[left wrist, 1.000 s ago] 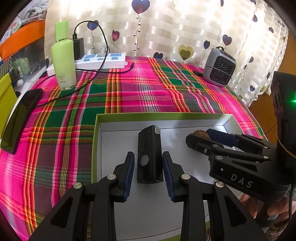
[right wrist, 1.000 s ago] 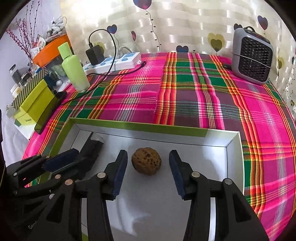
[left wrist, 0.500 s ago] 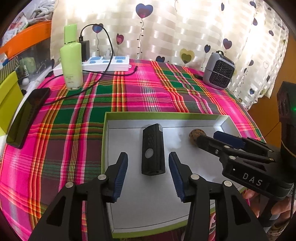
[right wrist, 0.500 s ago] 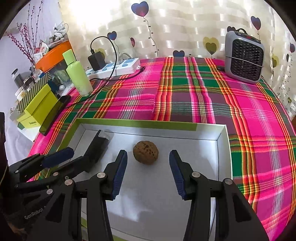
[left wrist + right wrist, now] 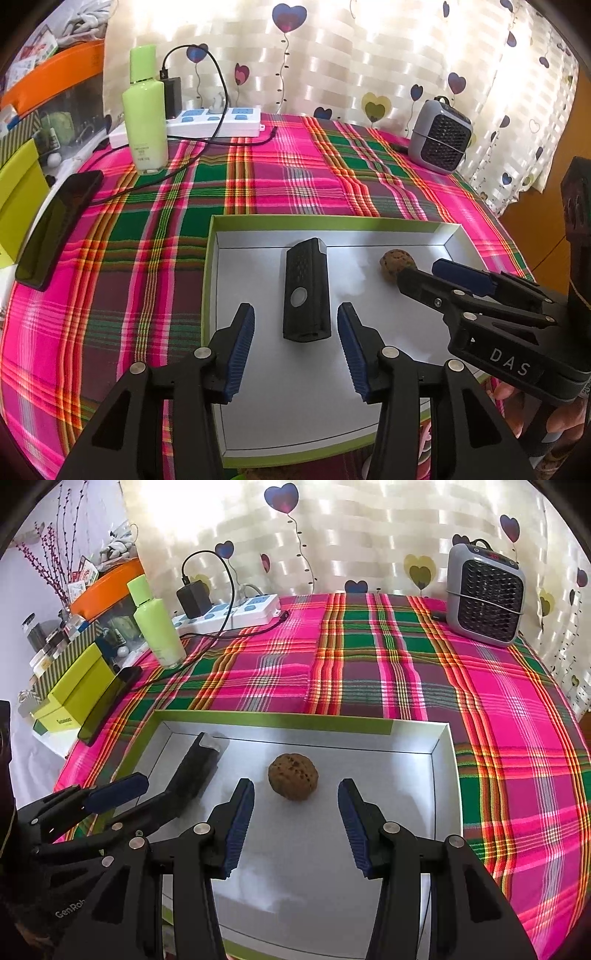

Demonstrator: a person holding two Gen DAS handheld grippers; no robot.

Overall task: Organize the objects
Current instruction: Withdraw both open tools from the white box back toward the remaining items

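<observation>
My left gripper (image 5: 295, 345) has just been opening and stands apart with nothing held; the black device (image 5: 306, 290) lies flat in the green-rimmed tray (image 5: 332, 221), at twelve o'clock from my pads and touching neither. My right gripper (image 5: 295, 821) is likewise spread and empty, the walnut (image 5: 293, 781) resting at twelve o'clock just past its tips.

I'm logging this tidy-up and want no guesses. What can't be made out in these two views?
- Black device: in the right wrist view the left gripper hides its near end.
- Walnut: in the left wrist view the right gripper's finger covers part of it.
- Green bottle: label print too small in both views.
- Tray: near rim hidden behind the left gripper's own fingers.
</observation>
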